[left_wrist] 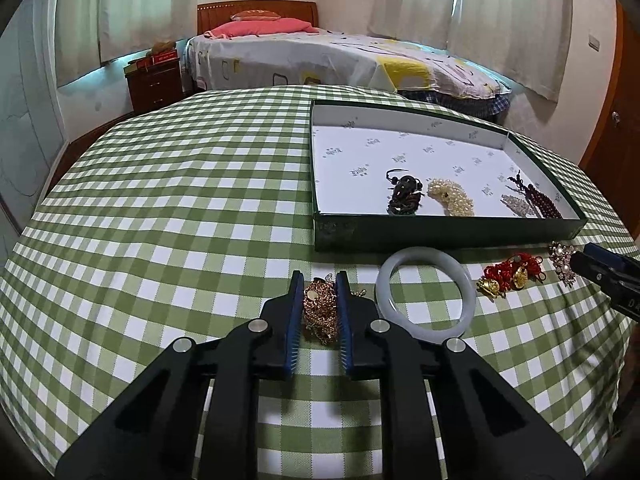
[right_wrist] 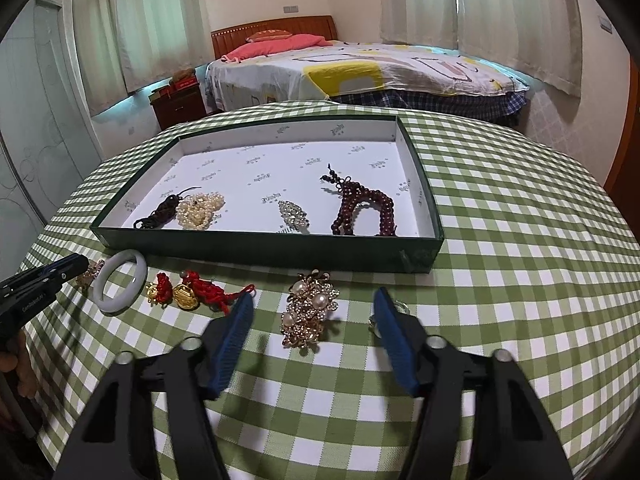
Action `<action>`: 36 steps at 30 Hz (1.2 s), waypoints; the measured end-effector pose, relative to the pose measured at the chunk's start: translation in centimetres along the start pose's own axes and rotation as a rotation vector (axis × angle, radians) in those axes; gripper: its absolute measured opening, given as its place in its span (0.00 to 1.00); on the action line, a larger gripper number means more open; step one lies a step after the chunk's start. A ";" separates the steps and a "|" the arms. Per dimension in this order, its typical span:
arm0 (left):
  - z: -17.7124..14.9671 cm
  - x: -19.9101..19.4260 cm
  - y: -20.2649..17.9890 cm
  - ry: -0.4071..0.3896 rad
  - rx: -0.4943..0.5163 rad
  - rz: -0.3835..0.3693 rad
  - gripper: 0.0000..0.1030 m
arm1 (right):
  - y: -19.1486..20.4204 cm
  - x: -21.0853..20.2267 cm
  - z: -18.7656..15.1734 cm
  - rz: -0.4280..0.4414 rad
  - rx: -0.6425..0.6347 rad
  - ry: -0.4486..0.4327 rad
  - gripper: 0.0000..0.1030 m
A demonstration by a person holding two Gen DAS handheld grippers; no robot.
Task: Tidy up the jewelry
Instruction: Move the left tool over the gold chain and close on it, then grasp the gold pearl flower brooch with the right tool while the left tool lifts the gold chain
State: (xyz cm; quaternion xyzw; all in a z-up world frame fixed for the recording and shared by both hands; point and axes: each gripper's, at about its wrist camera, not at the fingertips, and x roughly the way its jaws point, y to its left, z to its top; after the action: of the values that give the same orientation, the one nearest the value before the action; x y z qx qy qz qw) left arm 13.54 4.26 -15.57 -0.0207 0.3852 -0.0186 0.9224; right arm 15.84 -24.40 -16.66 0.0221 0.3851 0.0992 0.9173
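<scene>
Blue-padded fingers of the left gripper [left_wrist: 319,280] sat clenched on a gold chain piece [left_wrist: 320,312], which still lay bunched on the green checked tablecloth [left_wrist: 160,240], just beside a pale jade bangle [left_wrist: 426,294]. Across the table the right gripper [right_wrist: 316,304] stood released, its jaws set wide on either side of a pearl and gold brooch [right_wrist: 308,312] without touching it. Between the two tools lay a red knotted cord with gold charms [right_wrist: 196,290], and a small clear piece, too blurred to identify, showed behind the right gripper's right finger. Beyond them all sat the shallow green box [right_wrist: 280,250], already holding a dark beaded cord [right_wrist: 160,210], a pearl cluster [right_wrist: 200,210], a crystal clip [right_wrist: 294,216] and a dark red bead string [right_wrist: 364,210]. By my reading, the step in hand was the pickup of two more pieces for the box, the left further along than the right. Next, the left hand needed a clean lift clearing the box wall, with care that loose chain did not trail or snag; the right needed to close on the brooch.
</scene>
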 end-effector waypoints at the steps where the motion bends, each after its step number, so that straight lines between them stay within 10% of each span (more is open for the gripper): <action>1: 0.0 0.0 0.0 -0.001 0.000 0.000 0.16 | 0.0 0.0 0.0 0.004 0.000 0.000 0.52; 36: 0.2 -0.7 -0.1 -0.023 -0.008 -0.005 0.16 | 0.9 0.6 -0.7 0.018 -0.017 0.026 0.23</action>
State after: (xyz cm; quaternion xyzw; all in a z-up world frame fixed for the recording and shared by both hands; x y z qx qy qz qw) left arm 13.23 4.23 -14.93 -0.0256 0.3745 -0.0193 0.9267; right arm 15.58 -23.40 -17.47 0.0166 0.3960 0.1109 0.9114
